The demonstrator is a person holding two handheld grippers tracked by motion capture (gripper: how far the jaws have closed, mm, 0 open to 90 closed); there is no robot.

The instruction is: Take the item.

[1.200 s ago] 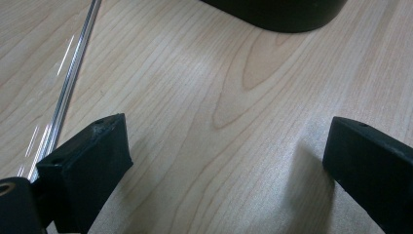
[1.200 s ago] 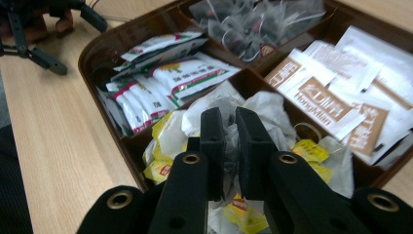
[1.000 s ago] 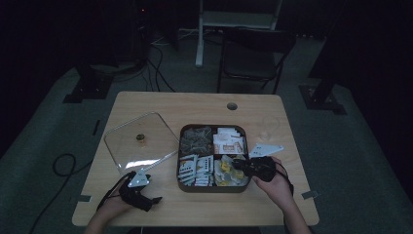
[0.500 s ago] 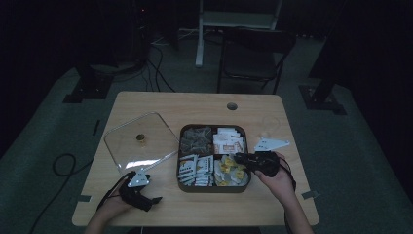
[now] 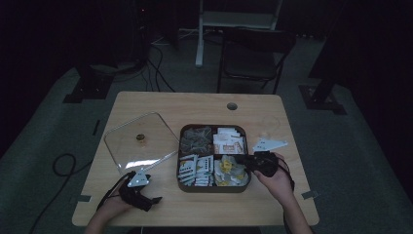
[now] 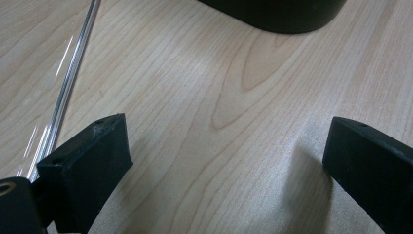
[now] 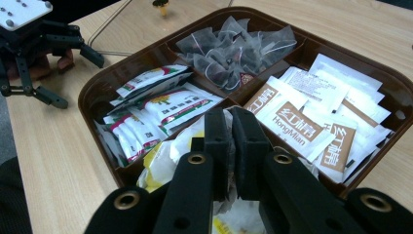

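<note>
Your wooden table [image 5: 272,117] spans the middle of the high view. On it, at centre, sits the brown four-part tray [image 5: 213,127], and left of that lies the clear lid [image 5: 141,141]. In the right gripper view the tray's upper compartment holds mesh tea bags [image 7: 234,46], the right one HongMian sachets [image 7: 297,122], the left one white sachets [image 7: 160,105], and the bottom one yellow-and-white packets [image 7: 163,163]. Your right gripper [image 7: 230,146], low in that view, has just been closing and its jaws now pinch one of those packets. Your left gripper [image 6: 226,156], at lower left of the high view, rests spread wide over bare wood, holding nothing.
</note>
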